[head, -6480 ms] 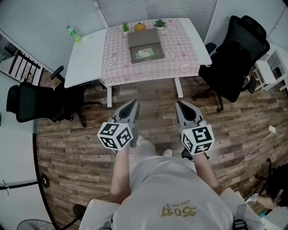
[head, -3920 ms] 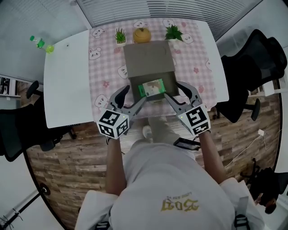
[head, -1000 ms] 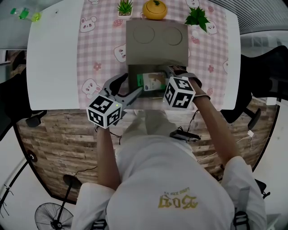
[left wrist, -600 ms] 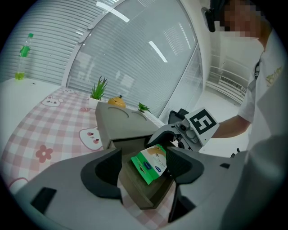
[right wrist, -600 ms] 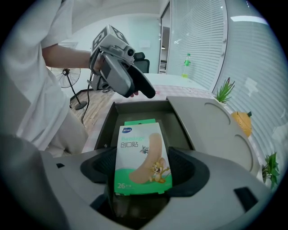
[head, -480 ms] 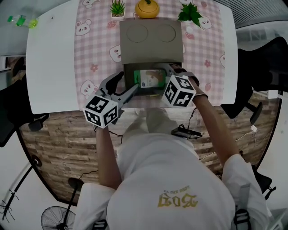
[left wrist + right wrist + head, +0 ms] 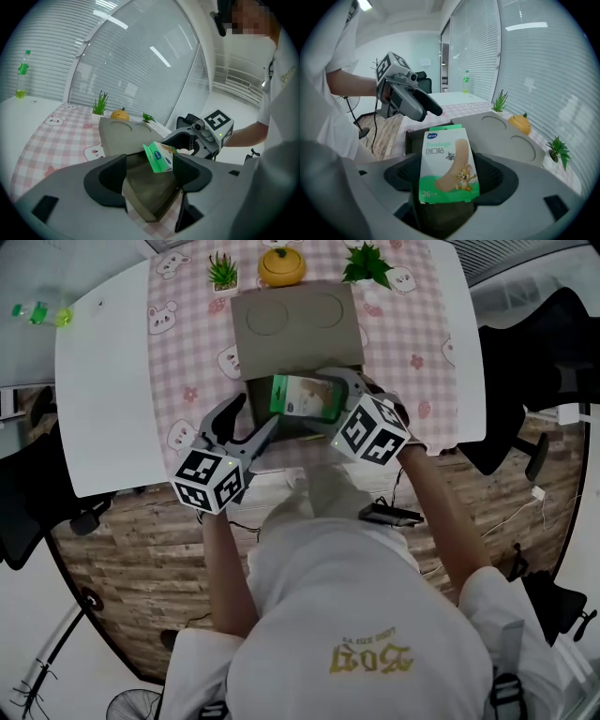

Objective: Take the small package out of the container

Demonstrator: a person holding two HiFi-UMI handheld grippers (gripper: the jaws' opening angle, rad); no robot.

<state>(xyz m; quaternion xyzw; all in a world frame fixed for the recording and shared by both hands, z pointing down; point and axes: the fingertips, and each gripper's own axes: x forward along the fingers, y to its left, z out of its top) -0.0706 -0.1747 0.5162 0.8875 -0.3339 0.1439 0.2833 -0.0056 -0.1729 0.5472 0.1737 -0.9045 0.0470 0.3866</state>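
Observation:
The small package point(image 7: 302, 396), a green and white bandage box point(image 7: 446, 164), hangs tilted above the open brown container point(image 7: 281, 423). My right gripper point(image 7: 324, 399) is shut on it, its pads gripping the box's lower sides point(image 7: 448, 177). The container's lid point(image 7: 295, 322) lies folded back on the pink checked cloth. My left gripper point(image 7: 253, 414) stands open at the container's near left corner point(image 7: 150, 197), which lies between its jaws point(image 7: 149, 173) with no pad pressing on it. From the left gripper view the package point(image 7: 159, 157) shows raised over the container's rim.
Two small plants point(image 7: 223, 270) point(image 7: 367, 261) and an orange pumpkin ornament point(image 7: 281, 266) line the table's far edge behind the lid. A green bottle point(image 7: 37, 313) stands far left on the white table point(image 7: 108, 381). A black chair point(image 7: 539, 343) is on the right.
My right gripper has lifted the package up and out of the container, tilting it. The left gripper has stayed at the container's near left corner.

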